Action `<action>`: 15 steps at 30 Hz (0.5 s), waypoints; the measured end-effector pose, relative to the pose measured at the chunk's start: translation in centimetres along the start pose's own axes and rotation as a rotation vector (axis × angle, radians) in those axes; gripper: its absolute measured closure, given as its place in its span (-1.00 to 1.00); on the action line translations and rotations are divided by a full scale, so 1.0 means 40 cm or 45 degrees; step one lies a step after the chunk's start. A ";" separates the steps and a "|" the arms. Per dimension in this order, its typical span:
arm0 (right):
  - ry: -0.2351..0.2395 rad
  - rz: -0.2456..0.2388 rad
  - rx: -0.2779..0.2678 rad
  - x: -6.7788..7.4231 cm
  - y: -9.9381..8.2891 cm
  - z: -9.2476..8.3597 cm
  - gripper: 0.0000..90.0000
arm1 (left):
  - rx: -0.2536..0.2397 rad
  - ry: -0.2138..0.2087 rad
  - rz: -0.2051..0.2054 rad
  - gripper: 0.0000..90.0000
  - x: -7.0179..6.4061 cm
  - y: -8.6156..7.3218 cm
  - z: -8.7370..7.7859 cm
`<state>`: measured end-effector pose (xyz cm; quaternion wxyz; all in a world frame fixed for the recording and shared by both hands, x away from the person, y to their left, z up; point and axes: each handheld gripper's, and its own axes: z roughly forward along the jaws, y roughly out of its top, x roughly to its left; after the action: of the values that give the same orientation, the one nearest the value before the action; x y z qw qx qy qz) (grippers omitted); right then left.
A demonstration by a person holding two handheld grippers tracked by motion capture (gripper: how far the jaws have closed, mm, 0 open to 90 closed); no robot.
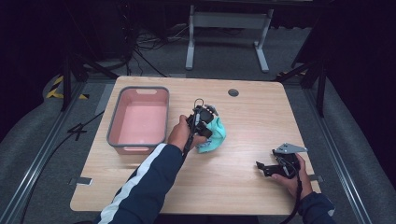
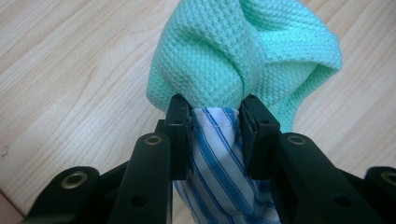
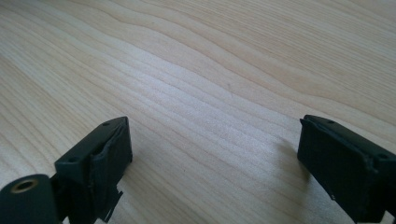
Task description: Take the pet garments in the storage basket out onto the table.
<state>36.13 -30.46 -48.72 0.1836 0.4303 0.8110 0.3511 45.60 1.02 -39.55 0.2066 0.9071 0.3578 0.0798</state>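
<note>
A light wooden tabletop [image 1: 224,172] with rounded corners carries everything. Its pale grain runs in long streaks, plain in both gripper views. Near its far edge sits a small round dark grommet [image 1: 233,92]. On the left half rests a pink basin [image 1: 138,120] with a grey rim, its long sides running away from the person. Just right of the basin, near the middle, a mint-green knitted cloth [image 1: 215,136] lies bunched on the wood, with a blue-and-white striped fabric [image 2: 219,163] gathered with it.

You see the whole table [image 1: 243,186] from above, facing forward; each gripper view sits low and close, sharing with it only the same wooden top.
</note>
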 end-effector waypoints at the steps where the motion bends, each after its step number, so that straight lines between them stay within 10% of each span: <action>1: 0.000 0.000 0.000 0.000 0.000 0.000 -0.77 | -0.002 0.001 -0.001 0.51 -0.001 -0.002 0.006; 15: 0.000 -0.001 0.000 0.000 0.000 0.000 -0.77 | 0.067 0.014 -0.003 0.43 -0.009 -0.033 0.081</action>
<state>36.13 -30.46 -48.72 0.1838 0.4301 0.8111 0.3511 45.48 0.60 -43.05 0.1809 0.9113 0.3621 0.0752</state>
